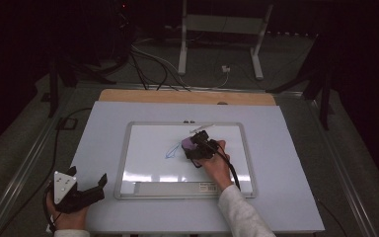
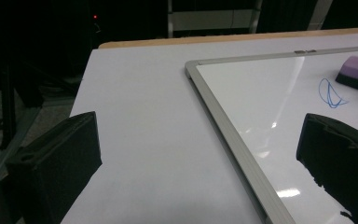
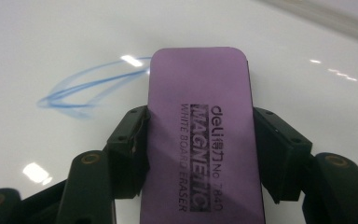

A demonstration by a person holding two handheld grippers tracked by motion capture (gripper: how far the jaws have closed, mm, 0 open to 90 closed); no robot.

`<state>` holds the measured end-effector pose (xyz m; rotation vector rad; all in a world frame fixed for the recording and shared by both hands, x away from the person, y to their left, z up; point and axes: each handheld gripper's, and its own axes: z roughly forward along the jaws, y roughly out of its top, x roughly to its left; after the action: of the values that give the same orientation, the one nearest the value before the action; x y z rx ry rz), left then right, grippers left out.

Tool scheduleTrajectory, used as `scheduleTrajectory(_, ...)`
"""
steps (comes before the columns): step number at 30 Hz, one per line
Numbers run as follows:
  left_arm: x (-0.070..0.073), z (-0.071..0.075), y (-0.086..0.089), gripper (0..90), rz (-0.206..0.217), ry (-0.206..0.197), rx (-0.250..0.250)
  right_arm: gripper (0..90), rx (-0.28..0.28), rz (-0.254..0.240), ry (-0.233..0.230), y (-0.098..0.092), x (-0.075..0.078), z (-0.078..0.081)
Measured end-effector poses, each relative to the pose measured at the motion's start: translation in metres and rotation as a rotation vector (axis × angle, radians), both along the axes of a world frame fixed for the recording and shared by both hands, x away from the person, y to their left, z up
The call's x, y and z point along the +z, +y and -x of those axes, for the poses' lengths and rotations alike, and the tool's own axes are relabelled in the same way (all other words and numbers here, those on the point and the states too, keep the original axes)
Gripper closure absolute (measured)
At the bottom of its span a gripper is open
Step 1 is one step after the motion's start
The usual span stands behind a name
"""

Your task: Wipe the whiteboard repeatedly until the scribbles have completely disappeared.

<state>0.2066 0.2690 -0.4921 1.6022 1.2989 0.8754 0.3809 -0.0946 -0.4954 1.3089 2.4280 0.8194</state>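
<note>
A whiteboard (image 1: 128,153) with a grey frame lies on the pale table (image 1: 103,123). A blue scribble (image 1: 170,152) marks its middle. My right gripper (image 1: 195,147) is shut on a purple whiteboard eraser (image 1: 188,144), pressed to the board just right of the scribble. In the right gripper view the eraser (image 3: 200,126) sits between both fingers (image 3: 128,140), its front end touching the scribble (image 3: 81,93). My left gripper (image 1: 91,190) rests open at the table's front left corner, off the board. From the left gripper view the eraser (image 2: 356,74) and scribble (image 2: 331,93) lie far right.
A marker (image 1: 201,129) lies near the board's top edge. A wooden strip (image 1: 187,96) runs along the table's far side. Beyond it stand a white frame stand (image 1: 222,29) and cables (image 1: 153,69) on the floor. The surroundings are dark.
</note>
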Motion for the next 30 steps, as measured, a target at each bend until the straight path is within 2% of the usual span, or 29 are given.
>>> scheduleTrajectory(4,0.000,0.000,-0.001,0.5,-0.001,0.000,-0.001,41.4,0.116,-0.002,0.006,0.018,0.000,0.014)
scheduleTrajectory(7,0.000,0.000,0.000,0.5,-0.001,-0.001,0.001,41.3,0.228,0.002,0.022,0.032,0.002,0.027)
scheduleTrajectory(9,0.000,0.000,0.000,0.5,0.001,-0.001,0.001,41.3,0.260,0.007,0.019,0.036,0.002,0.030)
scheduleTrajectory(10,0.000,0.001,0.000,0.5,0.000,-0.002,0.001,41.3,0.258,0.003,0.022,0.036,0.002,0.030)
scheduleTrajectory(12,0.001,0.001,0.000,0.5,0.002,-0.004,0.003,41.3,0.233,0.005,0.012,0.033,0.001,0.026)
scheduleTrajectory(14,0.000,0.001,0.001,0.5,0.004,-0.004,0.003,41.3,0.133,0.015,0.001,0.026,0.001,0.018)
scheduleTrajectory(16,0.000,0.001,0.001,0.5,0.004,-0.003,0.002,41.3,0.030,0.051,-0.037,0.017,0.001,0.010)
scheduleTrajectory(17,0.000,0.001,0.001,0.5,0.005,-0.002,0.003,41.3,-0.021,0.034,-0.027,0.012,0.000,0.005)
scheduleTrajectory(18,0.000,0.000,0.001,0.5,0.003,0.000,0.003,41.3,-0.035,0.010,-0.009,0.009,0.000,0.003)
scheduleTrajectory(19,0.000,0.000,0.001,0.5,0.004,-0.001,0.002,41.3,-0.035,0.012,-0.012,0.010,0.000,0.003)
scheduleTrajectory(20,-0.001,0.000,0.001,0.5,0.002,0.001,0.001,41.3,-0.025,0.031,-0.030,0.012,0.000,0.005)
scheduleTrajectory(22,-0.001,-0.001,0.000,0.5,0.001,0.002,0.000,41.3,0.040,0.006,-0.010,0.019,0.000,0.010)
scheduleTrajectory(24,0.000,0.000,-0.001,0.5,-0.001,0.001,0.000,41.3,0.084,0.013,-0.012,0.028,0.000,0.016)
scheduleTrajectory(28,0.000,0.000,-0.001,0.5,0.000,0.001,-0.001,41.3,0.234,0.002,-0.002,0.049,0.000,0.029)
scheduleTrajectory(30,0.000,0.000,-0.001,0.5,0.000,0.000,-0.001,41.3,0.245,0.007,0.001,0.052,0.001,0.030)
